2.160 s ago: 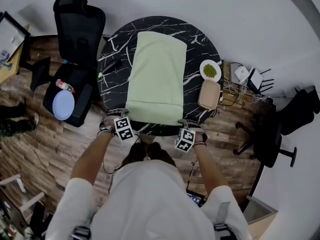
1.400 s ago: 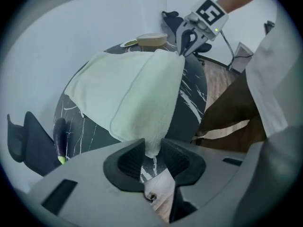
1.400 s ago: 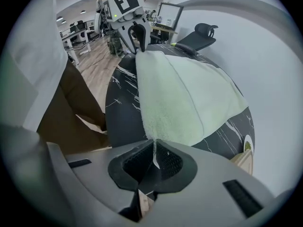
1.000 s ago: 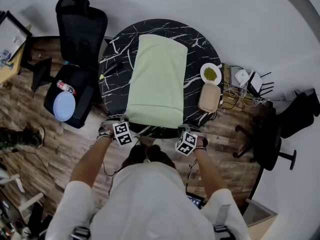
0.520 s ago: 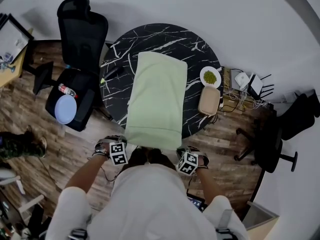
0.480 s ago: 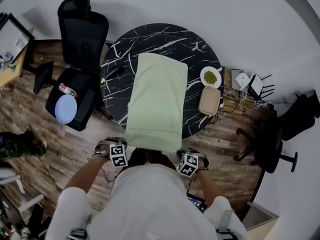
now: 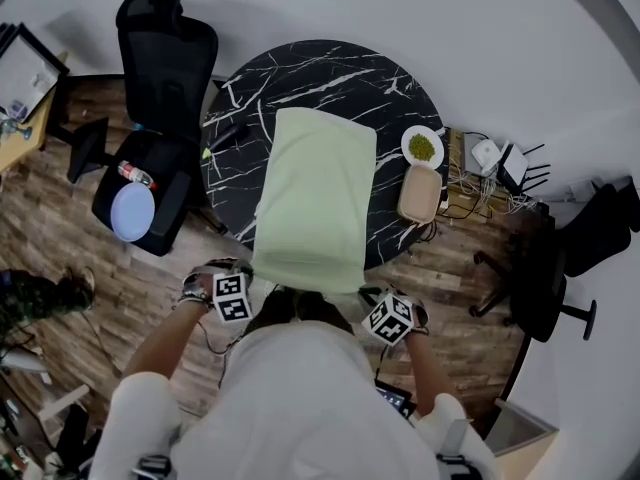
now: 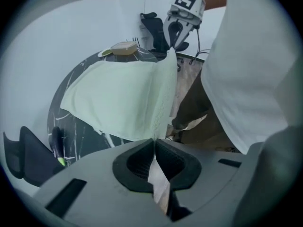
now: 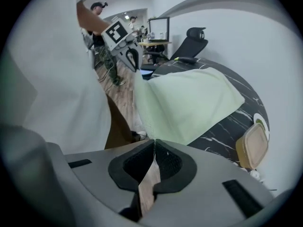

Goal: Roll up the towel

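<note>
Black marbled tabletop (image 7: 400, 78) is carrying the pale green towel (image 7: 315, 198), its long axis running straight away from the person. The left gripper (image 8: 154, 143) is clenching the near left corner in its fingers (image 8: 135, 160). The right gripper (image 9: 154, 145) is pinching the near right corner. Both are equally near, so the roll likely goes forward along that axis.

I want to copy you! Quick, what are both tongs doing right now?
Left tongs: closed, holding a near corner of the towel.
Right tongs: closed, holding the towel's other near corner.
</note>
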Demonstrator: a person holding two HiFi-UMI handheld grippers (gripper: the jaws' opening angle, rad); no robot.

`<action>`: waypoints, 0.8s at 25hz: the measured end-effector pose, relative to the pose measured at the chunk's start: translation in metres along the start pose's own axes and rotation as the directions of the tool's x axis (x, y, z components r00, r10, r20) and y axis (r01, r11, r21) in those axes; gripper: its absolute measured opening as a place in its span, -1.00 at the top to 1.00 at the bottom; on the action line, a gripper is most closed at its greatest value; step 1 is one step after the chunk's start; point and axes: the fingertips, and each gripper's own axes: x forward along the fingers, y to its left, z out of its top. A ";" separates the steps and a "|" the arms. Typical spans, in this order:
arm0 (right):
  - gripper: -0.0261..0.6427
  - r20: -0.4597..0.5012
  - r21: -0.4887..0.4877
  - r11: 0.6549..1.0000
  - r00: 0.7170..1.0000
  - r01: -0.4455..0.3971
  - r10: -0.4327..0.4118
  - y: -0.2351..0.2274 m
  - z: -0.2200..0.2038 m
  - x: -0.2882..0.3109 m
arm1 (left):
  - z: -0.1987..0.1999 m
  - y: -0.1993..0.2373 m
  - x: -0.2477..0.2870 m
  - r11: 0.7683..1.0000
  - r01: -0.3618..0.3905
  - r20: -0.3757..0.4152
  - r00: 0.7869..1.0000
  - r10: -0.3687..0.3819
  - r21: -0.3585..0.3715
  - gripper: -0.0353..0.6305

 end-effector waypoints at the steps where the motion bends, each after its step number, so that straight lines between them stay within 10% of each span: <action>1: 0.90 0.025 0.024 1.000 1.000 0.017 -0.017 -0.012 0.007 -0.006 | 0.003 0.014 -0.005 1.000 -0.023 0.006 1.000 0.023 -0.004 0.86; 14: 0.89 -0.053 0.102 0.984 0.989 0.144 -0.139 -0.140 0.033 0.042 | 0.026 0.136 0.029 0.986 -0.131 -0.057 0.990 0.126 -0.102 0.86; 17: 0.69 -0.043 0.118 0.959 0.966 0.258 -0.255 -0.158 0.033 0.044 | 0.029 0.145 0.031 0.969 -0.174 -0.032 0.985 0.171 -0.172 0.27; 20: 0.52 -0.019 0.100 0.927 0.932 0.362 -0.362 -0.165 0.030 0.031 | 0.026 0.147 0.024 0.952 -0.209 0.006 0.976 0.215 -0.222 0.09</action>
